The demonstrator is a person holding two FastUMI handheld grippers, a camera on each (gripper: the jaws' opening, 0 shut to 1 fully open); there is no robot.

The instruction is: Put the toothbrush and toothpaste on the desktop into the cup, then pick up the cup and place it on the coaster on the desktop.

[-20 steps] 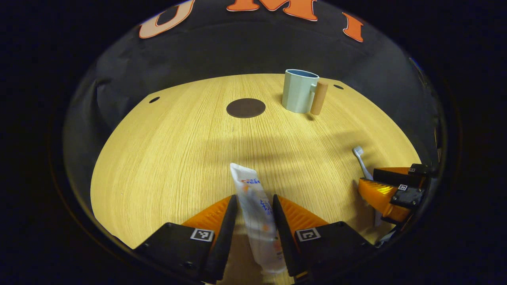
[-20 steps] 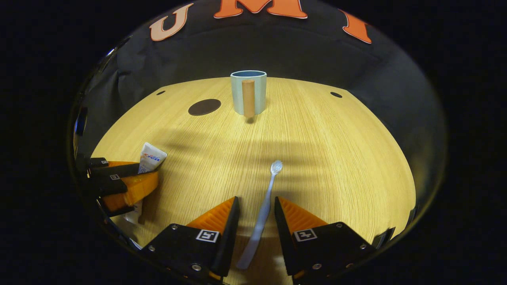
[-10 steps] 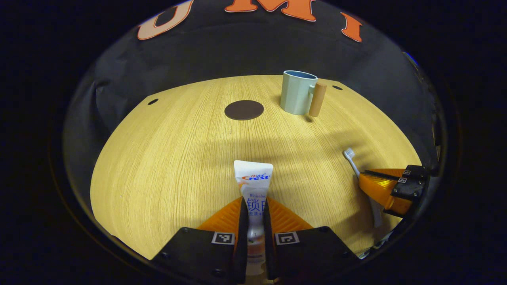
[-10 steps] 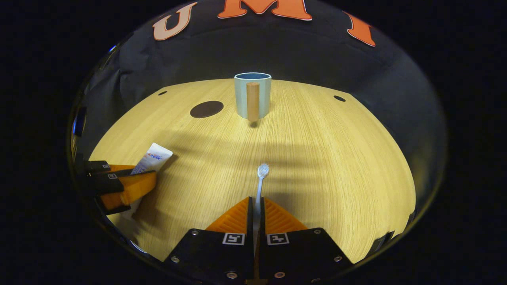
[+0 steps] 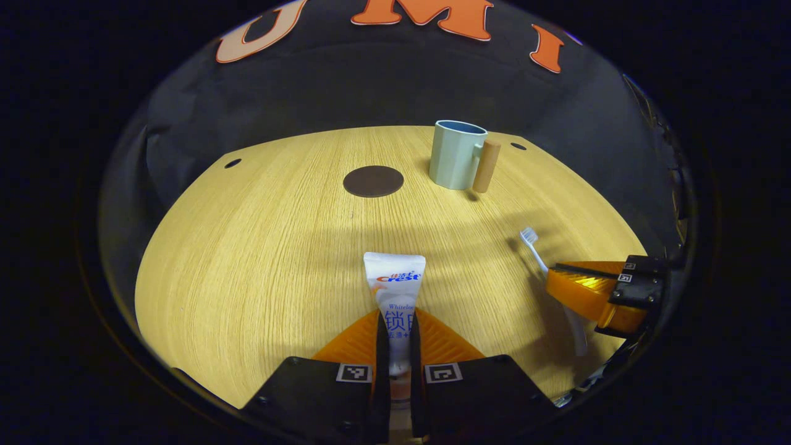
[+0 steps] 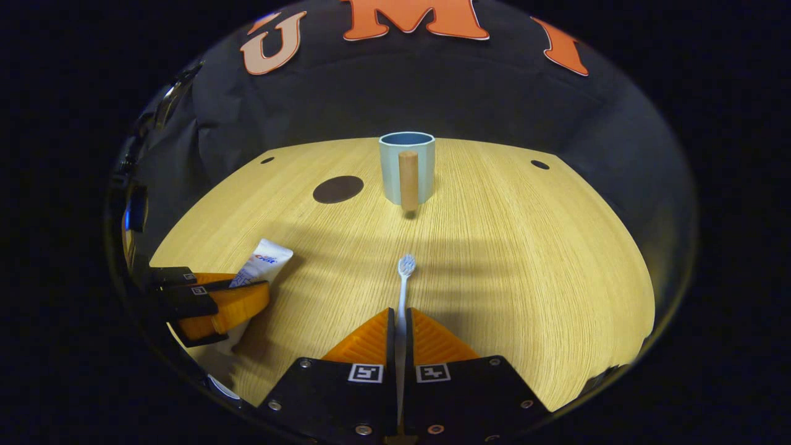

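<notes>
Toothpaste [image 5: 394, 290] clamped in left gripper [image 5: 394, 327]; toothbrush [image 6: 403, 290] clamped in right gripper [image 6: 400, 324].

The left gripper [image 5: 394, 330] was low over the near edge of the desktop [image 5: 259, 247], both fingers pressed against the toothpaste [image 5: 393, 290], which pointed forward between them. The right gripper [image 6: 400, 330] was beside it toward the desktop's right edge, fingers pinched on the toothbrush [image 6: 403, 290] handle, bristle end forward. Both grippers aimed at the far edge.

A pale wood-grain tabletop [image 5: 259, 247] with small dark holes [image 5: 233, 163] near its far corners.
</notes>
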